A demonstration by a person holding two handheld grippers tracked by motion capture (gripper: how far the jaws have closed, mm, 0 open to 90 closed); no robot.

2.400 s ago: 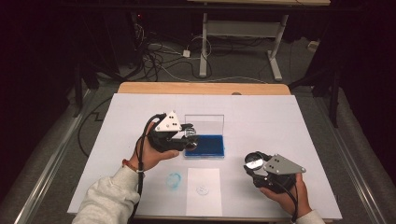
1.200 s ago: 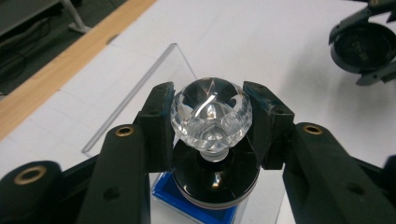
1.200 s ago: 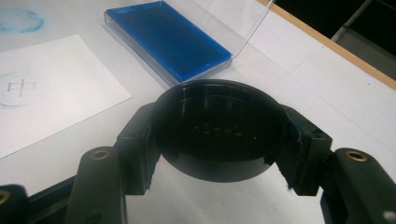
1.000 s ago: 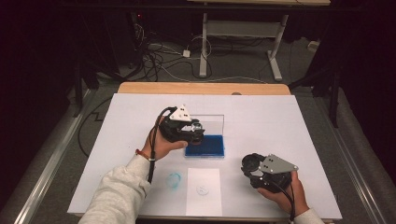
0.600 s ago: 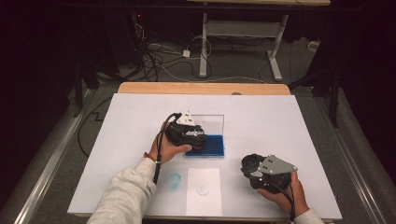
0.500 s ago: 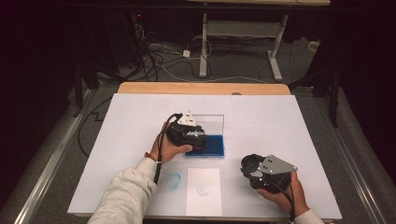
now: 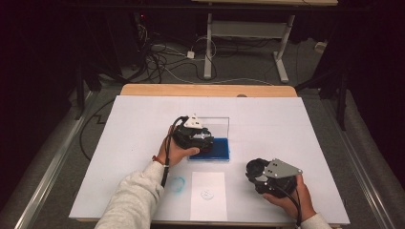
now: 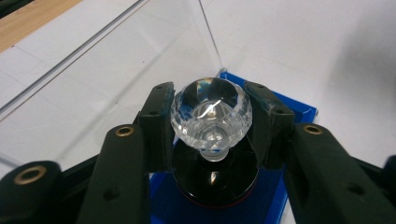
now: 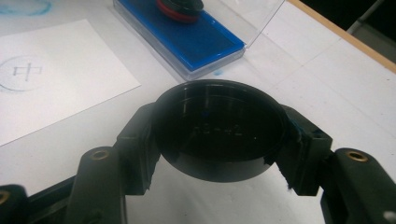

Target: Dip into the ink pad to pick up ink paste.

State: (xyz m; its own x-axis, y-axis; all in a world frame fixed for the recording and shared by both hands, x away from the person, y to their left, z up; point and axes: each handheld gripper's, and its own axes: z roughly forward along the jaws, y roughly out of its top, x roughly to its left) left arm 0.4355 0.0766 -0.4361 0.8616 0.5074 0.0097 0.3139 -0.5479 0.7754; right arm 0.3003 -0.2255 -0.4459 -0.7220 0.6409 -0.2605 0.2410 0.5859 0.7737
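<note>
1. Left gripper view, centre frame: left gripper [image 8: 212, 123] clamps the faceted clear-crystal stamp knob [image 8: 211, 115], base on the blue ink pad [image 8: 268, 196]; tilting risks uneven inking.
2. Right gripper [image 9: 219, 135] grips the round black cap [image 9: 220, 133], which could slip.

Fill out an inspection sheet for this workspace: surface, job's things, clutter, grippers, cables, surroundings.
Surface: white table; blue smudge near the front edge.
Job's things: crystal-knobbed stamp standing on blue ink pad, its clear lid raised; black cap; paper sheet bearing a faint round print.
Clutter: nothing seen.
Grippers: left gripper shut on the stamp's knob; right gripper shut on the cap.
Cables: tangle of cables on the floor beyond the table.
Surroundings: white desk frame, dark room.
</note>
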